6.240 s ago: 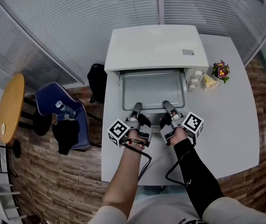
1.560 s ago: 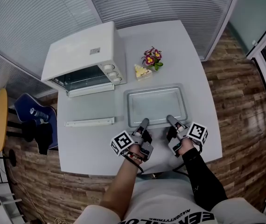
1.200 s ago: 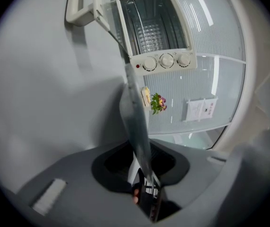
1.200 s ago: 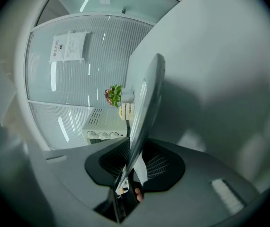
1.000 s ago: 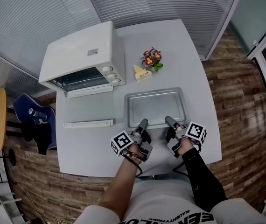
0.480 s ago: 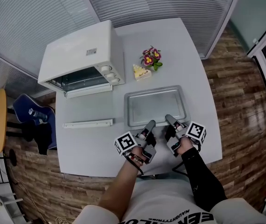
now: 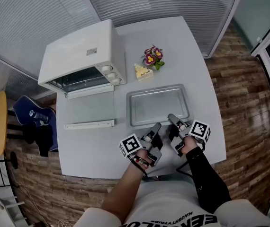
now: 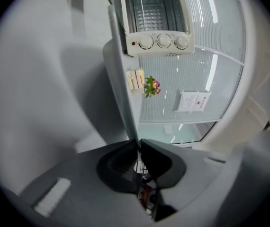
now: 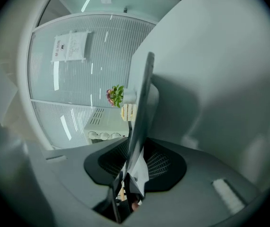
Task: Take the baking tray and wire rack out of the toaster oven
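The silver baking tray (image 7: 158, 103) lies on the white table (image 7: 102, 148), right of the white toaster oven (image 7: 80, 48). The oven's glass door (image 7: 85, 109) hangs open, and thin bars of the wire rack (image 8: 149, 15) show inside. My right gripper (image 7: 171, 117) is shut on the tray's front rim, which runs deep between its jaws (image 9: 134, 148). My left gripper (image 7: 157, 126) sits close beside it; its jaws have just been closing and pinch the same rim (image 8: 123, 93) at the tips (image 8: 138, 143).
A small pot of flowers (image 7: 153, 57) and a yellow block (image 7: 143, 73) stand behind the tray. The door handle (image 7: 90, 125) lies left of the tray. The table's front edge is just behind my hands. A blue chair (image 7: 33, 115) stands to the left, off the table.
The left gripper has slid right along the tray's front rim, closer to the right gripper, and its jaws have closed. The right gripper and the tray have stayed put.
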A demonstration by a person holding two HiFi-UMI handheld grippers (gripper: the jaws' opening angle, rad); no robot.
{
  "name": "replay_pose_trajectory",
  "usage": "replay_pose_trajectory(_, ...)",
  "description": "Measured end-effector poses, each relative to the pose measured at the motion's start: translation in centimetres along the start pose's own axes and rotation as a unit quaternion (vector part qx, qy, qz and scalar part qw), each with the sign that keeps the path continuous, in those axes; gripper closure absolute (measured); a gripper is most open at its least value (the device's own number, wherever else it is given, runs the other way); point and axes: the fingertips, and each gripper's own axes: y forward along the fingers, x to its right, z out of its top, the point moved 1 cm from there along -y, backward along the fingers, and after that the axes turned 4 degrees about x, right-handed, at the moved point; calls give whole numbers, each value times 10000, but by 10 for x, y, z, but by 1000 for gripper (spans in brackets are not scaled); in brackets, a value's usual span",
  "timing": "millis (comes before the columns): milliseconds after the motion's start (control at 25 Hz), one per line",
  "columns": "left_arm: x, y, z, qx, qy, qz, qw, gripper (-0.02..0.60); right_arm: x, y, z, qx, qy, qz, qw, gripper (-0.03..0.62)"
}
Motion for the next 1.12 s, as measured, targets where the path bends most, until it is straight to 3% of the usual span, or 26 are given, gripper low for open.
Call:
replay_pose_trajectory(640,-16,4,-2,138,-247,144,9995,505,1,-17,-22,-352,-194,45,9992,510)
replay_pose_trajectory(1120,-40,-1,-6,107,-320,482,9983,505,28,-27,-31,-383,-247,-521,9976,522)
